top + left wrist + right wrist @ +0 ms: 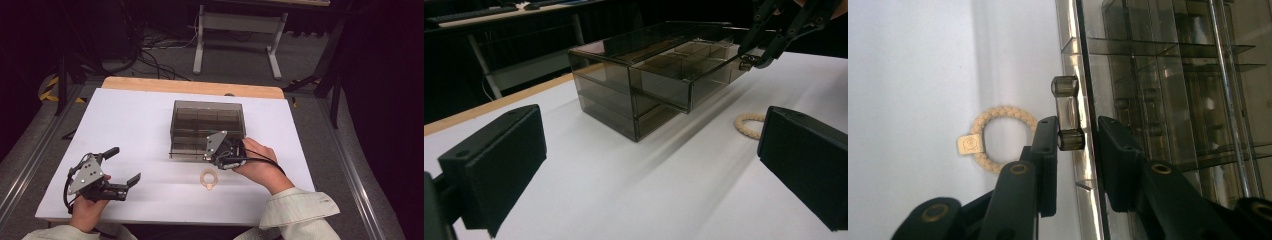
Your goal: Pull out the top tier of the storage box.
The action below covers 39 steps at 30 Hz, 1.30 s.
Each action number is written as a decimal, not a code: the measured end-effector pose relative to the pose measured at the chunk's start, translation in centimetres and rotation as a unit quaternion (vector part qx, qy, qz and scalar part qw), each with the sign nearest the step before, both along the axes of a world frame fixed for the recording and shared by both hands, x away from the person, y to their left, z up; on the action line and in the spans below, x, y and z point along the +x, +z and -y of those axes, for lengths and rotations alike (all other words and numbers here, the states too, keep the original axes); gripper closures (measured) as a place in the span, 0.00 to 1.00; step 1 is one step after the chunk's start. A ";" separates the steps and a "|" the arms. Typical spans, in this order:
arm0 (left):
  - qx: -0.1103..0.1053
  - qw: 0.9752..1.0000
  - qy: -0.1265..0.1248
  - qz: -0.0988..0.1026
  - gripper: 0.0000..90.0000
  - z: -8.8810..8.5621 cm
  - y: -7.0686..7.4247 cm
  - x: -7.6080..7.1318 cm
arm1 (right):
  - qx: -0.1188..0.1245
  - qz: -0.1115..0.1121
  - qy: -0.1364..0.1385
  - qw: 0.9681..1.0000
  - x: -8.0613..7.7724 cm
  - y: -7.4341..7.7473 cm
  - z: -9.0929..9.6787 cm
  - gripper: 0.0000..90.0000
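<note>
The right gripper (1077, 137) pinches the handle (1066, 113) of a smoky drawer box (207, 129), its top drawer (684, 75) slid partway out. A braided ring (995, 138) lies beside it on the white counter (125, 130). The left gripper (117, 167) rests apart, jaws spread wide.

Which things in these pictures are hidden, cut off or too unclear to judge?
- Drawer contents: in the right gripper view, the smoky walls of the organizer box blur the compartments.
- Drawer handle: the right gripper straddles it; firm contact cannot be told.
- Tag on the braided bracelet: print too small.
- Bracelet in the left gripper view: partly hidden behind the left gripper's own jaw.
</note>
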<state>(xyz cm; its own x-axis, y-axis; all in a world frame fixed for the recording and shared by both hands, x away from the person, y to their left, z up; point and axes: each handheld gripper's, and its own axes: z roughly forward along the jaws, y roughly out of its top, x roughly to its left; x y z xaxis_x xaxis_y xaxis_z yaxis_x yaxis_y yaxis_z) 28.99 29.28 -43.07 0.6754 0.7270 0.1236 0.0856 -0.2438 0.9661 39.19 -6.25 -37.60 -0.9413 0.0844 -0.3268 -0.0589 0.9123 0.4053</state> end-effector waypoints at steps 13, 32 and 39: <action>0.001 1.000 0.000 0.000 0.00 0.0 0.0 0.0 | 0.019 -0.010 0.008 1.000 -0.3 0.4 0.2 0.69; 0.002 1.000 0.002 0.000 0.00 0.0 0.0 0.1 | 0.099 -0.017 -0.001 0.995 -2.3 1.3 0.8 0.47; -0.004 1.000 -0.001 -0.003 0.00 0.1 0.0 0.2 | 0.102 -0.022 0.000 0.994 -2.7 1.1 0.5 0.48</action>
<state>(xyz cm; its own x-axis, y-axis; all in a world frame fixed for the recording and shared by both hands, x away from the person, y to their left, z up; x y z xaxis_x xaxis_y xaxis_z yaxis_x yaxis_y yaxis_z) 29.15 29.20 -43.08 0.6778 0.7262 0.1149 0.0900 -0.2370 0.9673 36.46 -6.72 -36.55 -0.9546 0.1449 -0.2603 -0.0364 0.8105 0.5847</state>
